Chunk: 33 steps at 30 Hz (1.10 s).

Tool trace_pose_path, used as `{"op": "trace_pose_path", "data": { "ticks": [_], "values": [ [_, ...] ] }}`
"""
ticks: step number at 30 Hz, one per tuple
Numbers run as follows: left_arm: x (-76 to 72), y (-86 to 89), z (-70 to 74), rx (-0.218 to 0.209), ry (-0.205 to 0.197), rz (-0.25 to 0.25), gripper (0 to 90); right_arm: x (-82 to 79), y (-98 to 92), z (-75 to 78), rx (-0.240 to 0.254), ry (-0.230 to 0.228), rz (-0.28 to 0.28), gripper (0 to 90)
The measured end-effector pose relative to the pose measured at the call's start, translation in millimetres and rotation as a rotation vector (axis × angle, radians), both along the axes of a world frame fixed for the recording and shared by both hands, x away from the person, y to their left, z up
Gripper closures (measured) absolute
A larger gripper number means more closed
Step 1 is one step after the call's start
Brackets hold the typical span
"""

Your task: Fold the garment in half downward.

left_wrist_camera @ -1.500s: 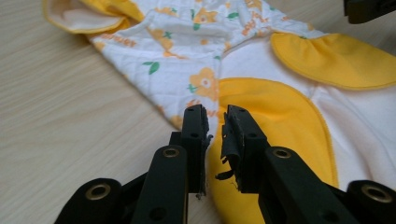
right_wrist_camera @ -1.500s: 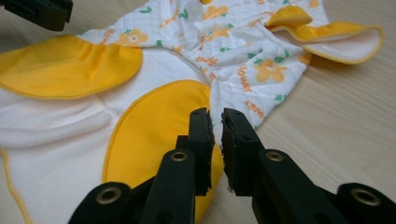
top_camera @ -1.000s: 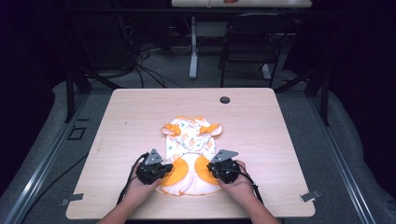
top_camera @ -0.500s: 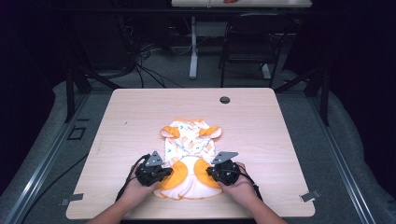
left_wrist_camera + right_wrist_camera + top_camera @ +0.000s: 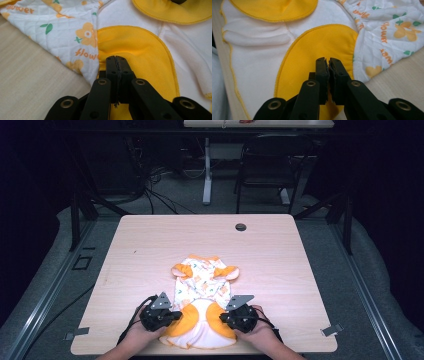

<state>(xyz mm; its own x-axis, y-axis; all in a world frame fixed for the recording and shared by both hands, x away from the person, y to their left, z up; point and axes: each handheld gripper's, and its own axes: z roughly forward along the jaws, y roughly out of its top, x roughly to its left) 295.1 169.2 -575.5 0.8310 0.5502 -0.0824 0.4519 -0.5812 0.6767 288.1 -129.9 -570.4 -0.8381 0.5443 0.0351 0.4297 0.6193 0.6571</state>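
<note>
- 1 baby top (image 5: 202,307) on the table (image 5: 280,250), near the 6 o'clock edge.
- 2 tools: left tool (image 5: 176,314) at 9 o'clock of it, right tool (image 5: 220,316) at 3.
- Both pinched tight on yellow flaps (image 5: 135,50) (image 5: 322,45); right one just squeezed in.

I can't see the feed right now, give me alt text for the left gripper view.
The left gripper has its black jaws shut on a yellow panel of a small garment lying on a wooden table. Left of the jaws is white quilted cloth printed with orange flowers and green leaves; to the right is plain white fabric, with another yellow panel at the top edge.
</note>
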Motion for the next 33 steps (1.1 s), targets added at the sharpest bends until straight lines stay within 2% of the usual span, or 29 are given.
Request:
{"op": "trace_pose_path", "data": {
  "ticks": [5,6,8,11,12,16,17,21,23,27,31,33],
  "values": [
    [-6.0,2.0,1.7,-0.020,0.041,0.003,88.0,-6.1,4.0,3.3,-0.010,0.033,0.012,85.9],
    [-5.0,2.6,3.0,-0.026,0.045,0.008,87.1,-5.5,4.6,5.6,-0.015,0.042,0.021,89.6],
    [0.2,2.0,6.9,-0.034,0.037,0.019,87.0,-1.1,7.0,12.0,-0.004,0.031,0.037,90.0],
    [17.7,-1.8,12.8,-0.039,0.013,0.029,87.6,14.5,12.6,20.9,0.017,0.003,0.021,89.9],
    [27.0,-4.1,14.2,-0.040,-0.003,0.031,88.1,21.2,14.6,22.8,0.012,-0.006,0.010,89.9],
    [53.9,-12.0,14.0,-0.017,-0.022,0.064,88.9,52.3,17.3,24.0,-0.007,-0.019,-0.053,89.8],
    [59.9,-13.3,13.2,-0.007,-0.023,0.065,89.0,59.1,17.1,23.0,-0.009,-0.017,-0.067,89.8],
    [76.3,-13.6,5.0,-0.020,0.007,0.111,89.3,76.7,16.5,16.4,-0.037,-0.012,-0.094,89.0],
    [78.8,-12.4,0.3,-0.011,0.013,0.113,89.3,80.0,17.0,11.4,-0.053,-0.004,-0.091,88.2],
    [77.0,-12.1,0.3,-0.009,0.014,0.112,89.4,80.1,19.5,3.5,-0.081,0.001,-0.063,88.3],
    [74.4,-12.6,3.3,0.007,0.028,0.098,88.4,78.1,19.5,4.9,-0.087,0.019,-0.053,86.9],
    [77.8,-11.8,7.8,0.011,0.028,0.095,87.1,80.1,19.0,10.6,-0.089,0.023,-0.040,86.4]
  ]
}}
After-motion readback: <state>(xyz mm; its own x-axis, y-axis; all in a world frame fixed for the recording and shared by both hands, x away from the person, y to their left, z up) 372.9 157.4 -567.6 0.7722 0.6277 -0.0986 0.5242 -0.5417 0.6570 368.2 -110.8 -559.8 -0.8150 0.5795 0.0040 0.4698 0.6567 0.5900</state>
